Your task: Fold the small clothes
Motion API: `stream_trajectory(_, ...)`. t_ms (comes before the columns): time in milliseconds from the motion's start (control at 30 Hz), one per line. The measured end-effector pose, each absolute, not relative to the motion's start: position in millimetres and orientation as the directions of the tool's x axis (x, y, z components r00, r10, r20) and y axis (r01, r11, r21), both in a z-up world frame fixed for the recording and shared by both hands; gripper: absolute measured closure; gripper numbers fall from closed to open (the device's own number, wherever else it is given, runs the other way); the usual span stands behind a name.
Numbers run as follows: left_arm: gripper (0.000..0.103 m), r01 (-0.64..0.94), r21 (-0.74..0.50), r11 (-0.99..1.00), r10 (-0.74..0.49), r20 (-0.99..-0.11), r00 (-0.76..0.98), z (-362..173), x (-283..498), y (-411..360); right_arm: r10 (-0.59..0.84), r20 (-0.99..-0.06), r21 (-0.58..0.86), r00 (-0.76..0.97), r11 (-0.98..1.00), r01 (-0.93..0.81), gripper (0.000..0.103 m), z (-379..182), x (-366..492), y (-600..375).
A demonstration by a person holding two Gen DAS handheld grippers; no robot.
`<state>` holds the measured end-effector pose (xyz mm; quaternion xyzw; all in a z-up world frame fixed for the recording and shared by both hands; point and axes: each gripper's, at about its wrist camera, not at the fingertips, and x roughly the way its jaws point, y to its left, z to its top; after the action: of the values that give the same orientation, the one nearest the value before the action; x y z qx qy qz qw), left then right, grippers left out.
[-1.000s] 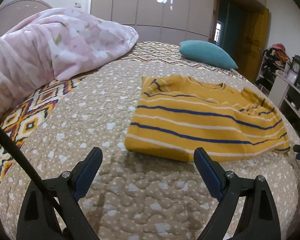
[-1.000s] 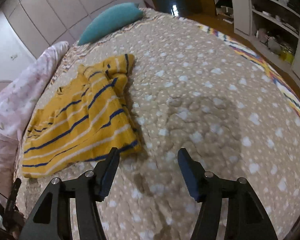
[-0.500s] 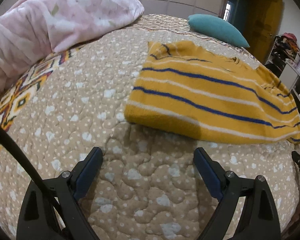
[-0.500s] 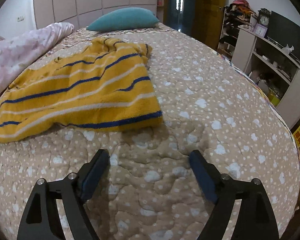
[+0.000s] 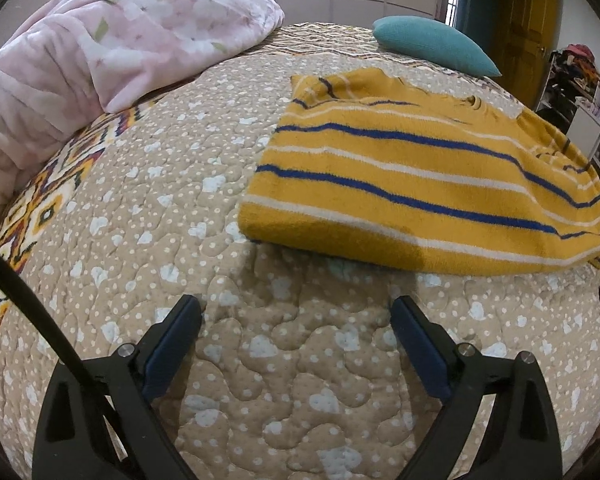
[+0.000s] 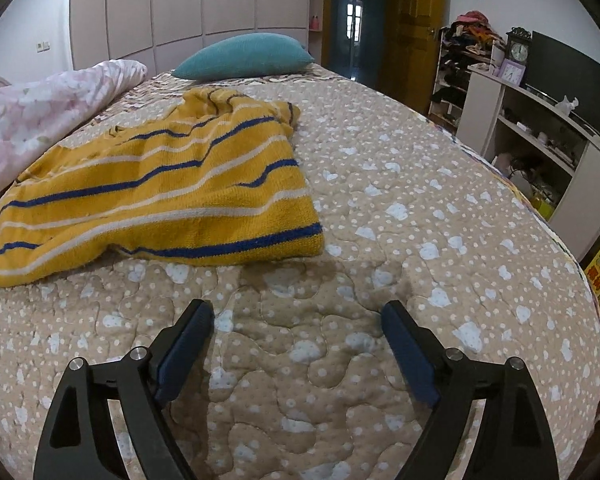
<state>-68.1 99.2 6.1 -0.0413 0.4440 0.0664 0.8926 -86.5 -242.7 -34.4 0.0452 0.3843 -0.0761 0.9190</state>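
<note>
The left gripper (image 5: 296,316) stands wide open with only the quilted bedspread (image 5: 284,360) between its blue pads, holding nothing. The right gripper (image 6: 296,320) is equally spread and empty, its jaws apart over bare quilt.

Just beyond both sets of fingers lies the yellow striped sweater (image 5: 428,184), knitted, with blue and white bands. It is spread roughly flat on the bed, its near hem running across in front of the left gripper, and its near right corner (image 6: 300,236) sits a little ahead of the right gripper's left pad. The far end, by the neck and sleeve, is bunched and rumpled. Beyond it rests a teal pillow (image 6: 244,56); a pink floral blanket (image 5: 112,44) is heaped to the left.

Compared with a second ago, both grippers have come lower and closer to the sweater's near edge, and the right gripper has spread wider and turned to face the hem.
</note>
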Motion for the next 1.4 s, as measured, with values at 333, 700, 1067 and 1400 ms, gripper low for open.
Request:
stream_trajectory(333, 0.007, -0.155, -0.014, 0.988, 0.082, -0.798, 0.597, 5.9, -68.2, 98.8, -0.123, -0.701, 0.014, 0.703, 0.983, 0.185, 0.012, -33.6, -89.8, -240.8)
stream_trajectory(700, 0.006, -0.156, -0.013, 0.988, 0.084, -0.798, 0.597, 5.8, -68.2, 98.0, -0.129, -0.697, 0.006, 0.705, 0.983, 0.185, 0.012, -33.2, -90.5, -240.8)
stream_trajectory(1067, 0.006, -0.156, -0.012, 0.988, 0.085, -0.798, 0.597, 5.7, -68.2, 97.8, -0.139, -0.694, -0.001, 0.706, 0.982, 0.191, 0.012, -32.4, -91.8, -239.1)
stream_trajectory(1400, 0.005, -0.156, -0.011, 0.988, 0.085, -0.798, 0.597, 5.3, -68.1, 97.6, -0.142, -0.692, -0.004, 0.707, 0.981, 0.193, 0.012, -32.2, -92.6, -237.8)
